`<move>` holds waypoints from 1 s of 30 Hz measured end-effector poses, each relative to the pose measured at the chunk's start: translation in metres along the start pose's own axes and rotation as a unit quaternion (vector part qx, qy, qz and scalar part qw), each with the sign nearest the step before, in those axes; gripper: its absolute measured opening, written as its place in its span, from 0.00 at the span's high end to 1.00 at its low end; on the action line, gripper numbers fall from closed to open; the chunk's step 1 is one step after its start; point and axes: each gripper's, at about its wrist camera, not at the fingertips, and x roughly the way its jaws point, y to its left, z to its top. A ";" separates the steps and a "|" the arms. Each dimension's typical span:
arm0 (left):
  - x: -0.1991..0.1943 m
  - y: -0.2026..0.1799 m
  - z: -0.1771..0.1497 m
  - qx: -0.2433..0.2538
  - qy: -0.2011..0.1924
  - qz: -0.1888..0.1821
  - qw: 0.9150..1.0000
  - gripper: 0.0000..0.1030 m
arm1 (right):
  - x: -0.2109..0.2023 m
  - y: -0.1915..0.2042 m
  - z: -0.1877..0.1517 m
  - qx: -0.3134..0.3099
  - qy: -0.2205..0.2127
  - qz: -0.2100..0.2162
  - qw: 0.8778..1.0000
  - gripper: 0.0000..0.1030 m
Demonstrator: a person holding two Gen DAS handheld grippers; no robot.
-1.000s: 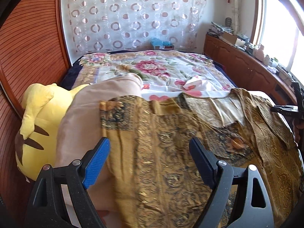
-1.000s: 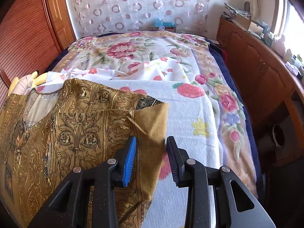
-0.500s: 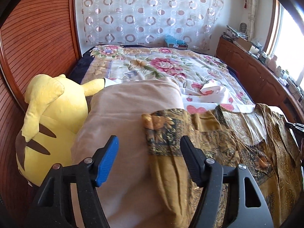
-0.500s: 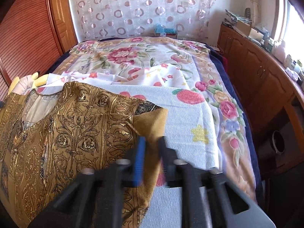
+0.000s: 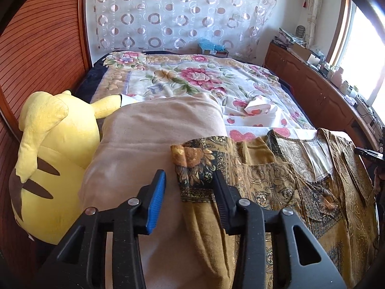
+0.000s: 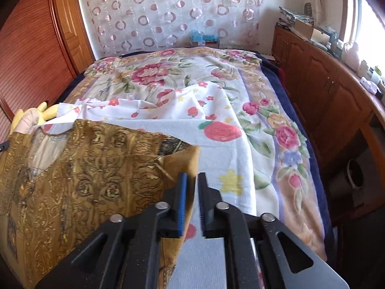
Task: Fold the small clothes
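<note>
A mustard-gold patterned fabric garment (image 5: 276, 187) lies spread across the lower half of both wrist views, on a bed covered by a floral pink-and-cream bedspread (image 5: 192, 77). In the left wrist view the left gripper (image 5: 190, 192) fills the lower centre, its jaws wide apart on either side of the garment's dark-bordered sleeve end, which rests on a beige fabric pillow (image 5: 149, 144); the blue pad stands off the cloth and nothing is gripped. A yellow plush toy with brown stripes (image 5: 50, 159) sits at the left edge, pressed against the pillow. In the right wrist view the right gripper (image 6: 192, 202) sits at lower centre with its jaws drawn nearly together, a thin gap left between them, and the garment's plain mustard edge (image 6: 190, 161) passes into that gap; whether the pads actually pinch the fabric cannot be told. To the right of the garment lies a white towel printed with red fruit and yellow stars (image 6: 223, 149). A brown wooden cabinet (image 6: 336, 101) runs along the right side.
</note>
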 end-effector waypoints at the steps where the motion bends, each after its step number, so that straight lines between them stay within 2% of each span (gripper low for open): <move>1: 0.001 0.000 0.001 0.001 0.001 0.000 1.000 0.60 | 0.004 0.001 0.001 -0.001 0.007 -0.003 1.000 0.74; 3: 0.002 0.001 0.003 0.000 0.004 0.000 1.000 0.60 | 0.006 0.003 0.002 -0.005 0.006 0.000 1.000 0.67; 9: 0.001 -0.002 0.002 0.003 0.004 -0.021 1.000 0.60 | 0.011 0.010 0.009 -0.016 0.008 -0.001 1.000 0.63; 11: 0.001 -0.004 0.000 0.007 0.004 -0.030 1.000 0.66 | 0.013 0.009 0.011 -0.016 0.009 0.002 1.000 0.63; 14: 0.001 -0.005 -0.002 0.011 0.005 -0.033 0.999 0.81 | 0.016 0.009 0.013 -0.017 0.013 0.004 1.000 0.63; 15: 0.000 -0.006 -0.002 0.010 0.004 -0.036 0.999 0.88 | 0.016 0.010 0.014 -0.020 0.015 0.006 1.000 0.64; 16: -0.002 -0.006 -0.002 0.008 0.003 -0.041 0.999 0.93 | 0.017 0.011 0.014 -0.025 0.016 0.009 1.000 0.73; 17: -0.006 -0.008 -0.002 0.007 -0.003 -0.044 0.999 0.94 | 0.017 0.012 0.014 -0.030 0.017 0.015 0.999 0.77; 19: -0.016 -0.011 -0.002 0.010 -0.015 -0.053 0.998 0.95 | 0.016 0.015 0.013 -0.038 0.023 0.028 0.999 0.94; 22: -0.033 -0.018 -0.005 0.011 -0.033 -0.059 0.998 0.96 | 0.004 0.016 0.013 -0.036 0.021 0.046 0.998 0.97; 30: -0.095 -0.050 -0.029 0.037 -0.091 -0.072 0.993 0.96 | -0.081 0.021 -0.011 -0.032 -0.079 0.064 0.994 0.98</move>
